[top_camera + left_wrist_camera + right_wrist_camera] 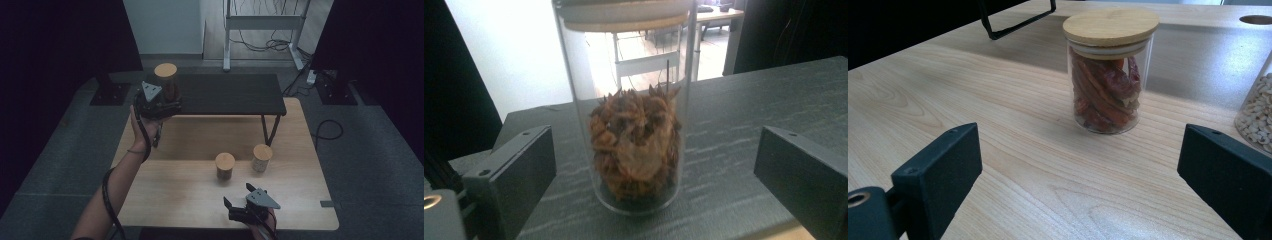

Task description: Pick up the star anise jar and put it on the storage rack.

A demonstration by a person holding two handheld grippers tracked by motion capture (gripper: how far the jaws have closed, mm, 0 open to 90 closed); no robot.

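Note:
A tall glass jar (636,145) of brown star-shaped spice with a wooden lid (166,71) stands upright at the left end of a black shelf (230,95). My left gripper (654,185) is open, with the jar between its jaws and a gap on each side. In the high view the left gripper (167,97) is right at the jar. A shorter jar of red chillies (1108,75) (225,166) stands on the wooden table ahead of my right gripper (1080,185) (237,195), which is open and holds nothing.
A jar of pale seeds (261,157) (1258,115) stands just right of the chilli jar. The black shelf rests on thin legs (270,130) at the back of the wooden table (190,200). A cable (110,200) trails along the left forearm.

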